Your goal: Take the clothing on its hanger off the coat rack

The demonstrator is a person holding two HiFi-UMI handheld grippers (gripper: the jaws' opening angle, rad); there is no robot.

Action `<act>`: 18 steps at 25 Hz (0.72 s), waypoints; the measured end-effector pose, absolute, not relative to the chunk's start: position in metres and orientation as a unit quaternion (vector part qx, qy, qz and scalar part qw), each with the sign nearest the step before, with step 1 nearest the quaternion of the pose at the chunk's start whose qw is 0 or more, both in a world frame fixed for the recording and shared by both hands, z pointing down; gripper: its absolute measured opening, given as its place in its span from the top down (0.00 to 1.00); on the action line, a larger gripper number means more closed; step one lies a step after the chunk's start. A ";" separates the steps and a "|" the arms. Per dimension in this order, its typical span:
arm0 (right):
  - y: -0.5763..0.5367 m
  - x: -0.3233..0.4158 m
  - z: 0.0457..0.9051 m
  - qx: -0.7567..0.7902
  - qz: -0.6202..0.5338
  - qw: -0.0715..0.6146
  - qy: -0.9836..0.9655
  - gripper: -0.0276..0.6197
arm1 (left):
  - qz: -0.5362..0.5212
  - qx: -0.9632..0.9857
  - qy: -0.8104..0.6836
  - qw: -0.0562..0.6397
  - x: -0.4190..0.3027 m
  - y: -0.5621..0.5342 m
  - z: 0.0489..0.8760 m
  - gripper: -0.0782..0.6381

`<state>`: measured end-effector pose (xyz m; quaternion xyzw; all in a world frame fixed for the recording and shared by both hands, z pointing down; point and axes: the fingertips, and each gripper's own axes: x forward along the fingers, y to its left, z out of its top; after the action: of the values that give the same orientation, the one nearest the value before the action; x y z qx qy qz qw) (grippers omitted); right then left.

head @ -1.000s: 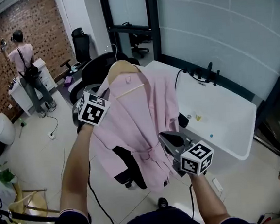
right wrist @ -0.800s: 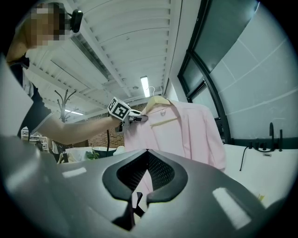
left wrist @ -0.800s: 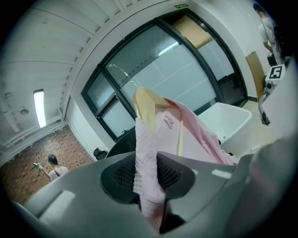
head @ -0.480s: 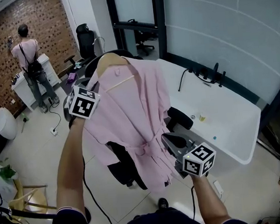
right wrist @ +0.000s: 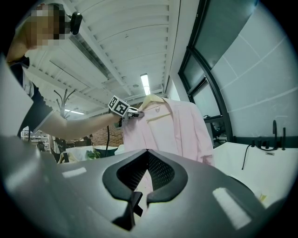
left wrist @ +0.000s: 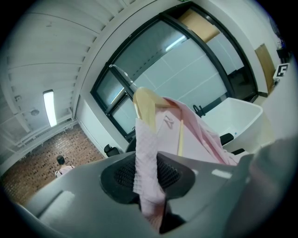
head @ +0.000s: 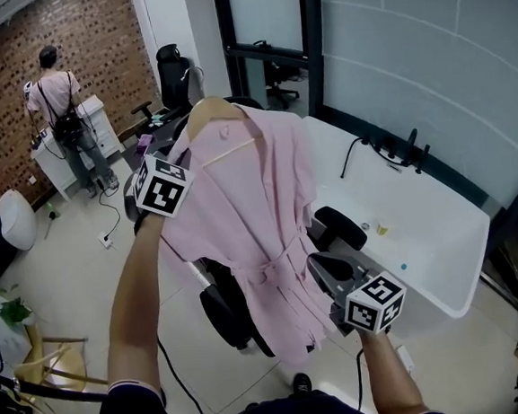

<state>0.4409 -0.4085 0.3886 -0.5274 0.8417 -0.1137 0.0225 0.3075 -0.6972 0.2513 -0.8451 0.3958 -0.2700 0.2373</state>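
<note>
Left gripper (left wrist: 148, 173) pinches the waffle-weave pink robe (head: 250, 211) over its curved wooden hanger (head: 210, 116); right gripper (right wrist: 144, 175) clenched, near the hem.

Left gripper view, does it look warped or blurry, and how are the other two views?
Left gripper view: strong fisheye bending the window frames, the robe sharp, the close foreground soft. Right gripper view: same bulge, bright ceiling light. Head view: evenly lit, mild curve at edges.

Open floor (head: 68, 290) lies left; black chair (head: 225, 314) below and, seemingly close, white table (head: 428, 232) right
</note>
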 end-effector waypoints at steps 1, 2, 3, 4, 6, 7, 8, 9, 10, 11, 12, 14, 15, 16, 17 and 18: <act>-0.409 0.441 0.389 -0.528 -0.114 0.022 0.841 0.96 | -0.270 -0.847 0.393 0.236 0.310 -0.696 0.257 0.78; -0.408 0.442 0.391 -0.529 -0.115 0.021 0.841 0.96 | -0.271 -0.848 0.389 0.235 0.314 -0.694 0.263 0.77; -0.408 0.444 0.393 -0.531 -0.117 0.020 0.839 0.95 | -0.273 -0.850 0.385 0.234 0.319 -0.692 0.271 0.77; -0.407 0.446 0.395 -0.533 -0.119 0.019 0.838 0.96 | -0.275 -0.852 0.380 0.233 0.324 -0.690 0.280 0.78; -0.404 0.452 0.400 -0.539 -0.124 0.017 0.833 0.96 | -0.281 -0.856 0.368 0.229 0.335 -0.685 0.302 0.78; -0.402 0.455 0.402 -0.542 -0.126 0.015 0.831 0.96 | -0.284 -0.859 0.362 0.226 0.339 -0.682 0.314 0.77; -0.401 0.457 0.405 -0.545 -0.129 0.014 0.828 0.96 | -0.287 -0.861 0.357 0.222 0.342 -0.679 0.327 0.77; -0.399 0.459 0.408 -0.548 -0.132 0.013 0.826 0.96 | -0.290 -0.863 0.351 0.219 0.345 -0.676 0.339 0.78; -0.398 0.461 0.411 -0.550 -0.135 0.011 0.824 0.96 | -0.293 -0.864 0.347 0.217 0.348 -0.673 0.351 0.77; -0.396 0.463 0.415 -0.552 -0.139 0.009 0.822 0.96 | -0.295 -0.866 0.342 0.215 0.351 -0.670 0.363 0.77; -0.395 0.466 0.418 -0.554 -0.143 0.008 0.820 0.96 | -0.297 -0.868 0.336 0.213 0.355 -0.667 0.374 0.77; -0.393 0.470 0.427 -0.556 -0.152 0.004 0.817 0.96 | -0.298 -0.873 0.324 0.211 0.364 -0.660 0.396 0.77; -0.392 0.471 0.432 -0.557 -0.157 0.003 0.816 0.96 | -0.299 -0.875 0.318 0.209 0.367 -0.657 0.408 0.78; -0.391 0.472 0.437 -0.558 -0.161 0.000 0.814 0.96 | -0.299 -0.878 0.312 0.205 0.369 -0.654 0.421 0.77; -0.389 0.472 0.441 -0.559 -0.165 -0.002 0.813 0.96 | -0.298 -0.882 0.307 0.199 0.371 -0.651 0.433 0.78; -0.388 0.473 0.446 -0.560 -0.169 -0.006 0.811 0.96 | -0.298 -0.885 0.302 0.192 0.373 -0.648 0.446 0.78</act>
<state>0.4732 -0.3876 0.4459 -0.5603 0.8108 -0.1690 -0.0055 0.3732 -0.6480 0.4458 -0.8849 0.3016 -0.2984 0.1919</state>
